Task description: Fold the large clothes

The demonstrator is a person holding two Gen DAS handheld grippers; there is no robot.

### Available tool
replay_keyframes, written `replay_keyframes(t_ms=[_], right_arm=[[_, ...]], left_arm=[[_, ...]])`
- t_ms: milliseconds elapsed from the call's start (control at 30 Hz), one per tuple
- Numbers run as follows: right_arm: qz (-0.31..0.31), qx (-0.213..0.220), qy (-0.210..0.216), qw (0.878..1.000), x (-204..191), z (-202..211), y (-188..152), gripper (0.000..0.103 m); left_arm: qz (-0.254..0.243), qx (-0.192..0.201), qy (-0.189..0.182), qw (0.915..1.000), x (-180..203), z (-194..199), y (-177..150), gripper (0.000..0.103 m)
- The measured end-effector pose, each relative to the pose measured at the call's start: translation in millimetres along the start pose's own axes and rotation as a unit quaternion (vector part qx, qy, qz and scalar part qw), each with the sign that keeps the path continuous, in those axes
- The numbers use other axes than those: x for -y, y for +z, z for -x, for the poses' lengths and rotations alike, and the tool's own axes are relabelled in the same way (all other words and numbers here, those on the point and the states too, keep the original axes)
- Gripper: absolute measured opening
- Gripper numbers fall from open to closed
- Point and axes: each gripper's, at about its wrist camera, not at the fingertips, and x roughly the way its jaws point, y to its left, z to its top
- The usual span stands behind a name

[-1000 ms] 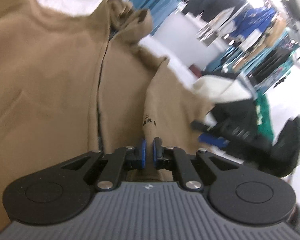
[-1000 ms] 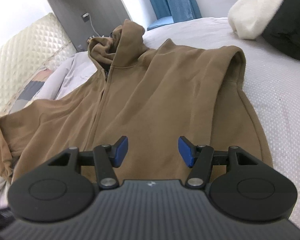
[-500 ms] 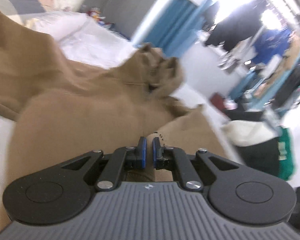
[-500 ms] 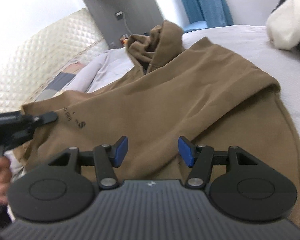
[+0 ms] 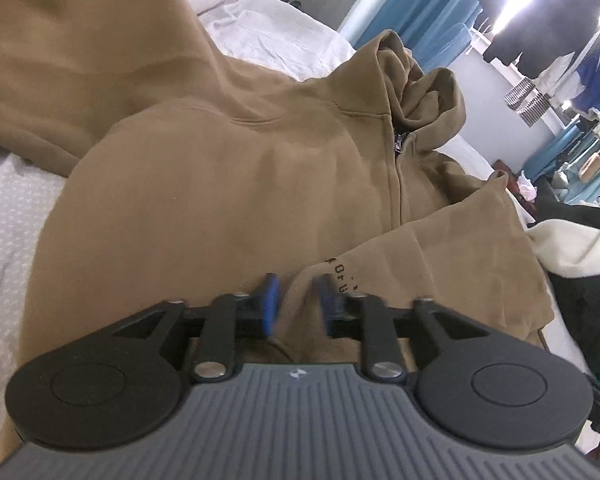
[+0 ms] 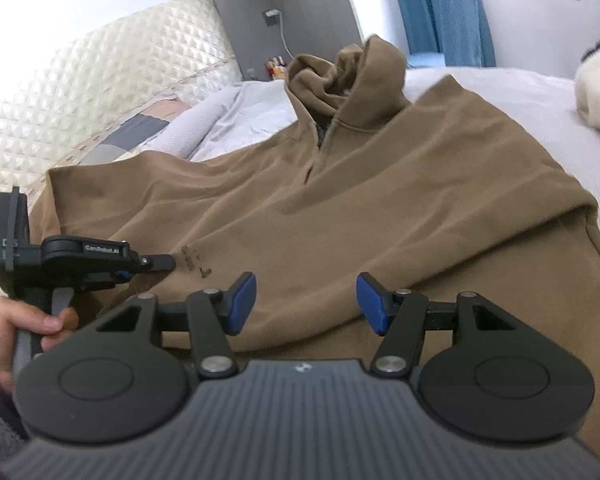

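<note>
A brown zip hoodie [image 5: 240, 184] lies front up on the bed, hood [image 6: 344, 76] toward the headboard. One sleeve [image 5: 440, 252], with black print near the cuff, is folded across the chest. My left gripper [image 5: 298, 304] hangs low over that cuff; its jaws are opening, the cloth lies between the blue pads and they do not press it. The right wrist view shows the left gripper [image 6: 156, 262] from the side, held by a hand [image 6: 16, 328]. My right gripper [image 6: 306, 302] stands open above the hoodie's lower body [image 6: 420, 240], nothing between its fingers.
A pile of cream and black garments [image 5: 572, 240] sits on the bed to the right of the hoodie. A quilted headboard [image 6: 100, 92] and a grey pillow [image 6: 236, 116] lie beyond the hood. Blue curtains [image 6: 440, 12] and hanging clothes [image 5: 572, 60] stand farther off.
The left gripper carried the printed sleeve across the hoodie's chest, then its jaws parted and let the cloth go. The right gripper swung left over the lower body, still open.
</note>
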Motion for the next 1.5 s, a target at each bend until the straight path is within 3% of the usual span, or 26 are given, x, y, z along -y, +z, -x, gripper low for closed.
replay_keyframes(t_ms=[67,200,367,567,633,767,900,1067,1233,1300,1333,1433,1500], right_arm=[[0.009,0.008,0.004,1.000,-2.8,-1.5,2.0,0.059],[0.035,0.032,0.001,0.999,-8.7,-5.8,7.8,0.059],[0.035,0.036,-0.009,0.999,-9.5,-27.0,21.3,0.059],[0.004,0.022,-0.022,1.000,-3.0,-66.5,27.1,0.058],[0.004,0.005,-0.022,1.000,-0.5,-79.5,23.2,0.050],[0.030,-0.061,-0.044,0.997,1.3,-105.6,5.5,0.048],[0.046,-0.057,-0.045,0.996,-1.3,-107.9,2.7,0.048],[0.045,-0.054,-0.045,0.996,-1.8,-104.1,1.4,0.048],[0.048,-0.054,-0.049,0.996,-2.8,-104.7,2.8,0.048],[0.042,-0.053,-0.048,0.997,-1.5,-105.3,3.8,0.048],[0.039,-0.053,-0.048,0.997,-1.2,-105.5,4.0,0.048],[0.038,-0.052,-0.048,0.997,-0.8,-105.0,4.2,0.048],[0.038,-0.052,-0.048,0.997,-0.8,-104.7,3.9,0.048]], left_arm=[[-0.002,0.007,-0.003,1.0000,5.2,7.4,-2.7,0.048],[-0.016,0.031,-0.002,0.9994,14.8,28.7,-7.6,0.054],[-0.051,0.039,0.000,0.9979,32.4,38.5,-24.3,0.054],[-0.071,0.013,0.012,0.9973,38.1,20.2,-37.9,0.054],[-0.076,0.006,0.021,0.9969,37.9,11.3,-40.3,0.054],[-0.079,-0.004,0.040,0.9961,34.3,-1.8,-42.4,0.054],[-0.078,0.003,0.041,0.9962,33.0,-3.4,-41.1,0.053],[-0.050,0.032,0.021,0.9980,22.5,24.7,-31.9,0.053],[-0.036,0.114,0.114,0.9862,-1.4,78.5,-6.0,0.055],[-0.025,0.134,0.189,0.9724,-18.3,92.9,5.0,0.057],[-0.021,0.137,0.239,0.9611,-27.9,97.1,10.2,0.058],[0.038,0.124,0.299,0.9453,-64.0,99.9,21.6,0.059],[0.054,0.118,0.348,0.9286,-81.6,96.3,25.4,0.059]])
